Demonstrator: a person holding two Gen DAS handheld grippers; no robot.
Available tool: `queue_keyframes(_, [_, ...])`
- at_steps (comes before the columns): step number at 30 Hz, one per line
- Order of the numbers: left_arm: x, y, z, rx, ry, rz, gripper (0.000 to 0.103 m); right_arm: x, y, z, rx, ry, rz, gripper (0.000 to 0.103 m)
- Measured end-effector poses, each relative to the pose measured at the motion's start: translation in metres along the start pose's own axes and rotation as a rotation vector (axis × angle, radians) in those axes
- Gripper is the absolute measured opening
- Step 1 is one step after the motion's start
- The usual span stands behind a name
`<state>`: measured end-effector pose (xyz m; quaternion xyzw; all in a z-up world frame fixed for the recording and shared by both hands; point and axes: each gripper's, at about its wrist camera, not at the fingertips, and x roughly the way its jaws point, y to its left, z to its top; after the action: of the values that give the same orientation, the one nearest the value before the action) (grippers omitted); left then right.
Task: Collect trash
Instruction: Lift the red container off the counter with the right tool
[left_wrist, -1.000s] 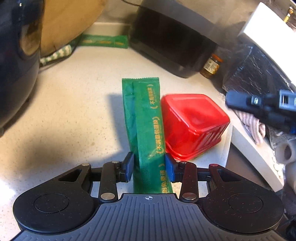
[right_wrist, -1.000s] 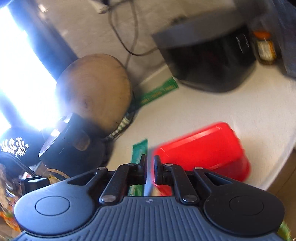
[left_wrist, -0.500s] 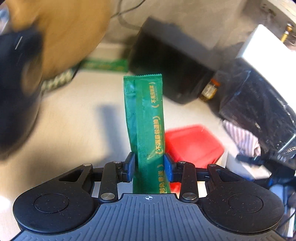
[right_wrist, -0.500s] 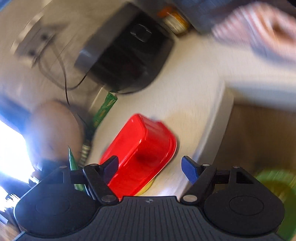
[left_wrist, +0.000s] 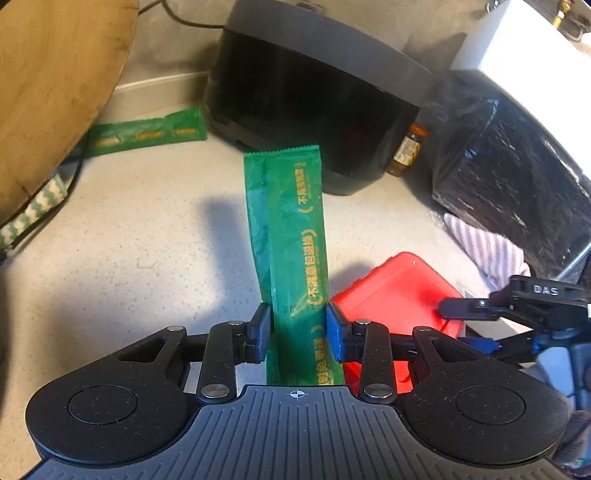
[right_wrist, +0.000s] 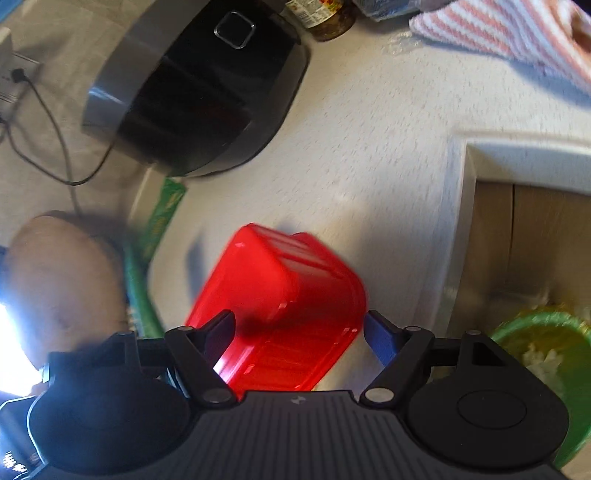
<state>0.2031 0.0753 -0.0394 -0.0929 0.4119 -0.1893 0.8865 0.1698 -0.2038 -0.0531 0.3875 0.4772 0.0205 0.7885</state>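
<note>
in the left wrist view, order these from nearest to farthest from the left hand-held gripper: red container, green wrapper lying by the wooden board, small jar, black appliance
From the left hand-held gripper, shut on another green wrapper:
1. red container, just right of its fingers.
2. black appliance, ahead at the back.
3. small jar, back right beside the appliance; too close to call against the appliance.
4. green wrapper lying by the wooden board, far back left.

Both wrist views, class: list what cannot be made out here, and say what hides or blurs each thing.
- Green wrapper, left view: its lower end is hidden behind the left hand-held gripper.
- Red tub, right view: near end hidden by the right hand-held gripper; whether the fingers touch it is unclear.
- Second wrapper, left view: print too small to read; one end hidden under the wooden board.
- Green bowl, right view: cut off by the frame edge.
</note>
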Motion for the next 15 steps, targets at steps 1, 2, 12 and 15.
queue_keyframes(1, [0.003,0.001,0.001,0.002,0.004,0.009,0.035,0.004,-0.001,0.003,-0.001,-0.011,0.0,0.083])
queue_keyframes(2, [0.007,0.001,0.002,0.004,0.013,0.011,0.035,0.006,-0.006,0.006,0.005,-0.023,0.003,0.085])
queue_keyframes(12, [0.022,0.026,-0.009,-0.079,0.066,-0.028,0.033,0.014,-0.02,0.016,0.085,-0.026,0.333,0.088])
queue_keyframes(15, [0.018,0.023,-0.013,-0.084,0.058,-0.036,0.032,0.002,0.009,0.017,0.027,-0.016,0.4,0.088])
